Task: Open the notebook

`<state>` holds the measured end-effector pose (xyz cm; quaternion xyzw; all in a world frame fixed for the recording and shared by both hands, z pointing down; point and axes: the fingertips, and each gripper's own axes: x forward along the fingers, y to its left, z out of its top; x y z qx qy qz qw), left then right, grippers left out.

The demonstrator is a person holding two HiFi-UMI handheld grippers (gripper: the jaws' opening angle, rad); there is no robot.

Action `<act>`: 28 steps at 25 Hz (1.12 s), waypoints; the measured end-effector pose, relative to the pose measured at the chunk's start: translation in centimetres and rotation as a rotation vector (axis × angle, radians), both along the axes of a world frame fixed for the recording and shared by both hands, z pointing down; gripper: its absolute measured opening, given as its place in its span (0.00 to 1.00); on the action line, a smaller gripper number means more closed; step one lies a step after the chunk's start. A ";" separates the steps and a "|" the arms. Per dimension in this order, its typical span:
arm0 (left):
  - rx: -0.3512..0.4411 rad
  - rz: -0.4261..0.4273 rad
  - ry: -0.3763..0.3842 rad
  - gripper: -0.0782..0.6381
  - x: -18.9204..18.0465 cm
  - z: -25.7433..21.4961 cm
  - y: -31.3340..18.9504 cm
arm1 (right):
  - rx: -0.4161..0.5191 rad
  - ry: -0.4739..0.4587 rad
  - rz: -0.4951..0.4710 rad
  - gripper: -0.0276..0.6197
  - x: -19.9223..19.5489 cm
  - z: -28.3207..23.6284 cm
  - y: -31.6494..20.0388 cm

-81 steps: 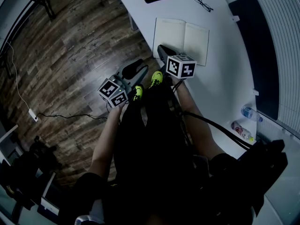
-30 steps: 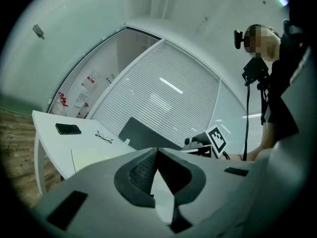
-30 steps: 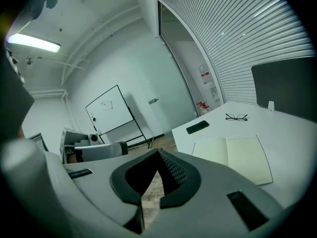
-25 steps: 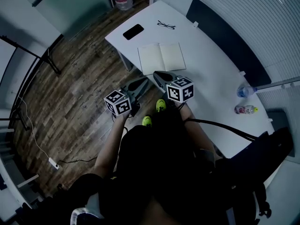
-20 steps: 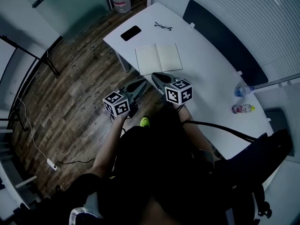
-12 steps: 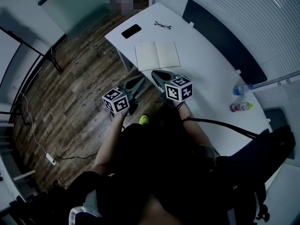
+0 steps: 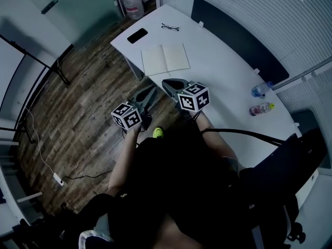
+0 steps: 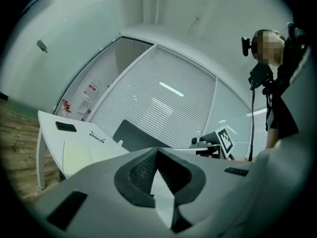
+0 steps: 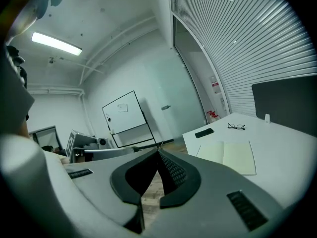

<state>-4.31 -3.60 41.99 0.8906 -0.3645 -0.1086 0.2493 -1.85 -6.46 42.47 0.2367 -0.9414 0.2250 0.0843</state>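
The notebook [image 7: 165, 58] lies open and flat on the white table [image 7: 223, 82], its pale pages facing up. It also shows in the right gripper view [image 9: 228, 156] and, at the left, in the left gripper view [image 8: 79, 155]. My right gripper [image 7: 166, 81] hovers just short of the table's near edge, in front of the notebook, shut with nothing in it [image 9: 158, 150]. My left gripper [image 7: 153, 88] is beside it over the wooden floor, also shut and empty [image 8: 157, 150]. Neither gripper touches the notebook.
A black phone [image 7: 137, 35] and a pair of glasses [image 7: 169, 27] lie beyond the notebook. Two bottles [image 7: 261, 89] [image 7: 260, 109] stand at the table's right. A dark divider panel [image 7: 233, 35] runs along the far side. A water jug [image 7: 134, 5] stands on the floor.
Both grippers have drifted a little along with the person, still shut and side by side. The right one has backed off the notebook's near edge. The notebook stays open.
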 end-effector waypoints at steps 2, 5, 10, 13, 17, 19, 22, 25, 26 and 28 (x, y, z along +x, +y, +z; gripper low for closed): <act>0.004 -0.010 0.003 0.11 0.4 -0.3 0.6 | 0.001 -0.002 -0.004 0.06 0.6 -0.2 0.7; 0.010 -0.017 0.007 0.11 1.6 -0.6 1.7 | 0.006 0.000 -0.010 0.06 2.0 -0.1 2.0; 0.005 -0.026 0.009 0.11 4.1 -0.3 4.6 | -0.009 -0.006 -0.017 0.06 4.8 0.3 4.9; 0.000 -0.039 0.014 0.11 5.7 0.0 6.3 | -0.016 -0.011 -0.023 0.06 6.4 0.6 6.6; 0.000 -0.044 0.013 0.11 7.3 0.2 8.5 | -0.014 -0.016 -0.026 0.06 7.9 0.7 8.7; -0.002 -0.049 0.013 0.11 7.9 0.3 9.6 | -0.017 -0.017 -0.033 0.06 8.3 0.8 9.9; 0.000 -0.050 0.011 0.11 8.8 0.4 11.1 | -0.023 -0.023 -0.047 0.06 8.8 0.9 11.5; 0.006 -0.051 0.007 0.11 9.5 0.4 12.1 | -0.027 -0.031 -0.053 0.06 9.5 1.0 12.5; 0.009 -0.053 0.006 0.11 9.6 0.4 12.4 | -0.027 -0.034 -0.053 0.06 9.6 0.9 12.7; 0.020 -0.057 0.009 0.11 9.8 0.1 12.9 | -0.025 -0.038 -0.054 0.06 9.8 0.7 13.2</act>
